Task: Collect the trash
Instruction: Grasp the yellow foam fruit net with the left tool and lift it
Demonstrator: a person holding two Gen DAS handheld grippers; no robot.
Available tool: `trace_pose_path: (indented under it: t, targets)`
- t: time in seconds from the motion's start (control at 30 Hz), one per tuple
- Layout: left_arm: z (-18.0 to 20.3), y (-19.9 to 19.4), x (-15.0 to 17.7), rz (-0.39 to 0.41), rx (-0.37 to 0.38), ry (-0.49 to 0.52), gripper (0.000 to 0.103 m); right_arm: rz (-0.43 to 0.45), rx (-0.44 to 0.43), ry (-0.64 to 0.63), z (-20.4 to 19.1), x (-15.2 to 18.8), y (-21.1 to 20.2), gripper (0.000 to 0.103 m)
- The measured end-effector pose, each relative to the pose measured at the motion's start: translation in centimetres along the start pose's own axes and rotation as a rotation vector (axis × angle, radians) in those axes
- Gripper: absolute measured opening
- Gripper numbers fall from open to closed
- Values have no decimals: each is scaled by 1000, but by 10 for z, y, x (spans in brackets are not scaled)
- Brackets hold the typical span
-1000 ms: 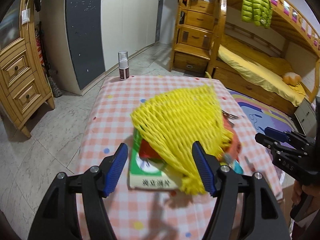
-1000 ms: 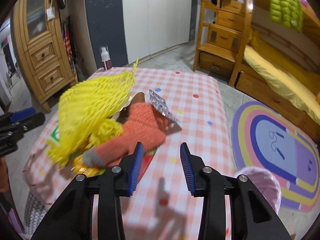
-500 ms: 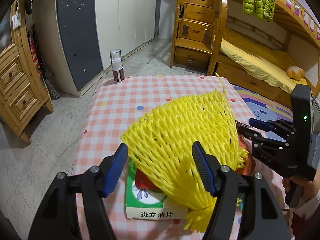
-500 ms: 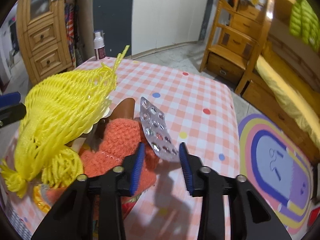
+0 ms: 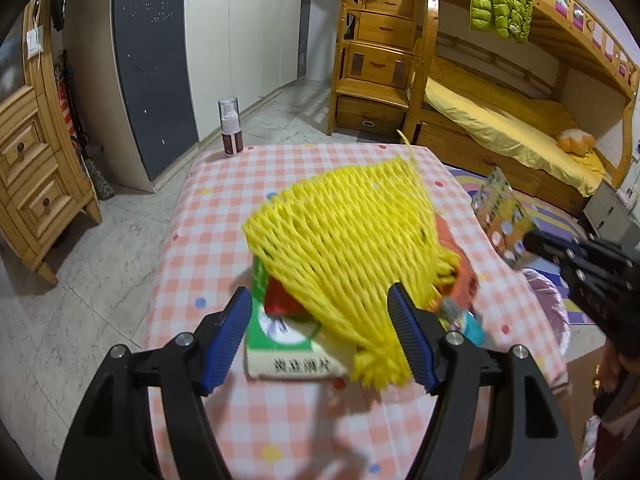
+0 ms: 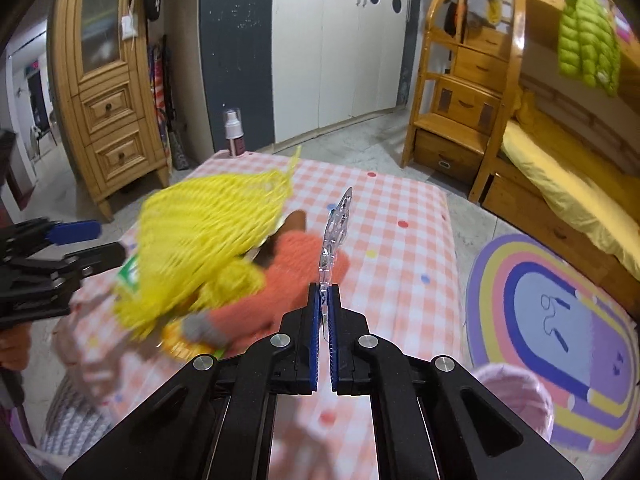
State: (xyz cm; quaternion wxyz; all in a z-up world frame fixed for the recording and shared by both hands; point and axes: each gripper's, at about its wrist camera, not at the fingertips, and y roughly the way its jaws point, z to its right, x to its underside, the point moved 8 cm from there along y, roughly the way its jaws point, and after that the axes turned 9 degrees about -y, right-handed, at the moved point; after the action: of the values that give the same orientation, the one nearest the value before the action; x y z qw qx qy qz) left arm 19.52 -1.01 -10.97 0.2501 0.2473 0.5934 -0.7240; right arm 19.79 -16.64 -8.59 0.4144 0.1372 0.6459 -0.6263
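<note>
Yellow foam netting (image 5: pixel 352 248) dominates the left wrist view, draped over a pile at table centre. The left gripper (image 5: pixel 320 332) hovers just short of it w/ its jaws opening; its blue pads (image 5: pixel 230 334) stand wide either side of the near end of the pile, not touching anything. Under the net sits a green-and-white medicine box (image 5: pixel 286 350) at about 6 o'clock of the pile, w/ smth red on top of it. The pink checked tablecloth (image 5: pixel 224 208) has scattered coloured dots.

The right gripper (image 6: pixel 325 312) is pressed together on a blister pack (image 6: pixel 336 236), pinching its near edge; the pack stands up edge-on from the pads, lifted clear of the table. In the left wrist view the same pack (image 5: pixel 505 220) shows at 3 o'clock, printed foil side visible, off the table's right edge, w/ the right gripper's black fingers clamped on its lower end.

Right wrist view: an orange knitted item (image 6: pixel 288 280) lies at the pile's right side, partly under the net, grey cuff toward the camera. The left gripper shows at 9 o'clock there, blurred.

A spray bottle (image 5: pixel 230 126) stands upright at the far left corner of the table, approx 11 o'clock from the pile and well apart from it. A pink bin (image 6: pixel 520 396) sits on the floor just beside the table's right edge, near a rainbow rug (image 6: pixel 560 312).
</note>
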Motion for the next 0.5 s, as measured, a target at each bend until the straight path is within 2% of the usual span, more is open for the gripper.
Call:
trace_pose_path:
  t: [0.27, 0.5]
  targets:
    - [24, -5, 18, -24, 26, 34, 68, 25, 14, 26, -22, 24, -40, 4]
    - [49, 21, 10, -37, 8, 96, 68, 36, 20, 82, -9, 33, -49, 4]
